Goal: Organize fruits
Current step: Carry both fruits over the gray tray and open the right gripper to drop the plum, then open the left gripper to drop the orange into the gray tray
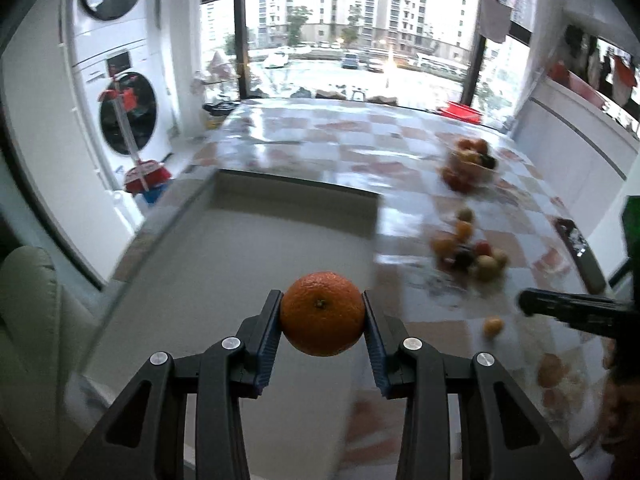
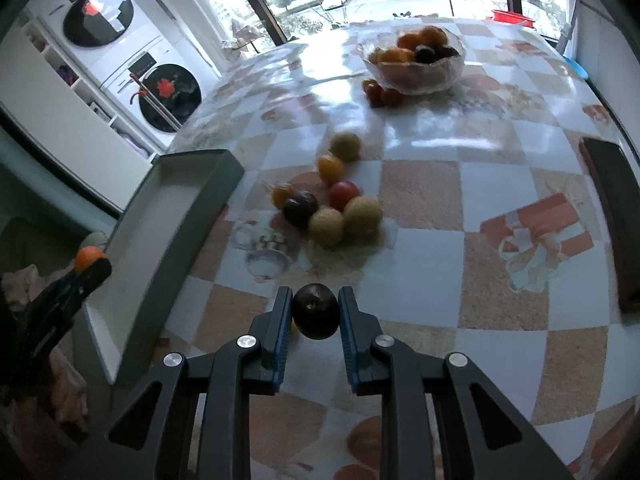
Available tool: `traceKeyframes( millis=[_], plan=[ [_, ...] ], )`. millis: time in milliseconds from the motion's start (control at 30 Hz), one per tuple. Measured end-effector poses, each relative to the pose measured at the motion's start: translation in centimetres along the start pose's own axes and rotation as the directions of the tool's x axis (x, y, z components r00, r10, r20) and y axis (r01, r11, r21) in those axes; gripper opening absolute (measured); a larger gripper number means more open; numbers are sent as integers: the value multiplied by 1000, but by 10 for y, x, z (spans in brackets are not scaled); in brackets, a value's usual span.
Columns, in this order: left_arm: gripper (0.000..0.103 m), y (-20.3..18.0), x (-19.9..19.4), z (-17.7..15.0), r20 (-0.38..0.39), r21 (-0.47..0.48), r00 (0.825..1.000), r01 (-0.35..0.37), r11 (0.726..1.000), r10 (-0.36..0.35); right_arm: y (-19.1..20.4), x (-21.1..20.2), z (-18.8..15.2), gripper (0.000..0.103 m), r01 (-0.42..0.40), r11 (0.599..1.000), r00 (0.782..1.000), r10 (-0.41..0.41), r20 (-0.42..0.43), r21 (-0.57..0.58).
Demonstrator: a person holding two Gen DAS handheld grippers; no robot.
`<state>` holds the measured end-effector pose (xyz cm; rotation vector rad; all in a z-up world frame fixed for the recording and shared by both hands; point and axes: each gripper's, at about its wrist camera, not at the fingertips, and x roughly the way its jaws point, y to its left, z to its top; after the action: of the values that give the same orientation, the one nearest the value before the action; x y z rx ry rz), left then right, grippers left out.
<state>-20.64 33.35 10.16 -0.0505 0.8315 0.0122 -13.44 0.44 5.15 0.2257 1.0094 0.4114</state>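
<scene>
My left gripper [image 1: 322, 314] is shut on an orange mandarin [image 1: 322, 312] and holds it above the white tray [image 1: 296, 196]. My right gripper [image 2: 316, 312] is shut on a dark plum [image 2: 316, 311] just above the checked tablecloth. A pile of loose fruits [image 2: 328, 200] lies ahead of it: yellow, orange, red and dark ones. A glass bowl [image 2: 414, 68] with oranges and dark fruits stands further back. The left gripper with its mandarin [image 2: 89, 260] also shows in the right wrist view, at the left beside the tray [image 2: 188, 200].
Small red fruits [image 2: 380, 94] lie against the bowl's near side. A dark chair back [image 2: 612, 216] stands at the table's right edge. A red basin [image 2: 512, 16] sits at the far edge by the window. Washing machines [image 1: 124, 120] stand to the left.
</scene>
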Motion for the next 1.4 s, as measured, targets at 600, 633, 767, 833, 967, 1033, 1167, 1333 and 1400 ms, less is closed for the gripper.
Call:
traceKeyframes(
  millis=[600, 633, 767, 833, 967, 1033, 1167, 1333, 1400],
  plan=[
    [40, 83, 25, -25, -67, -67, 995, -72, 995, 68, 164, 52, 10, 26, -174, 968, 979, 150, -137, -179],
    [40, 84, 28, -27, -71, -67, 995, -75, 995, 70, 170, 55, 8, 26, -176, 967, 978, 150, -145, -186],
    [41, 85, 33, -31, -80, -64, 994, -77, 995, 72, 182, 65, 6, 36, -174, 965, 975, 142, -172, -195],
    [42, 85, 37, -35, -77, -58, 994, -88, 994, 83, 181, 65, 7, 65, -172, 969, 975, 141, -173, -180],
    [88, 85, 36, -39, -50, -66, 994, -98, 993, 95, 163, 52, 9, 83, -137, 978, 984, 116, -131, -160],
    [88, 86, 32, -41, -28, -90, 996, -92, 992, 90, 149, 44, 9, 85, -92, 984, 991, 76, -108, -153],
    [88, 82, 26, -39, -28, -110, 998, -64, 992, 61, 114, 27, 5, 90, 29, 991, 998, -36, -50, -132],
    [88, 44, 10, -30, 22, -47, 999, 24, 999, -23, 54, 5, -8, 103, 165, 984, 986, -165, 5, -61],
    [88, 21, 5, -27, 30, 2, 995, 91, 996, -91, 31, -2, -15, 103, 219, 975, 976, -219, 16, -25]
  ],
)
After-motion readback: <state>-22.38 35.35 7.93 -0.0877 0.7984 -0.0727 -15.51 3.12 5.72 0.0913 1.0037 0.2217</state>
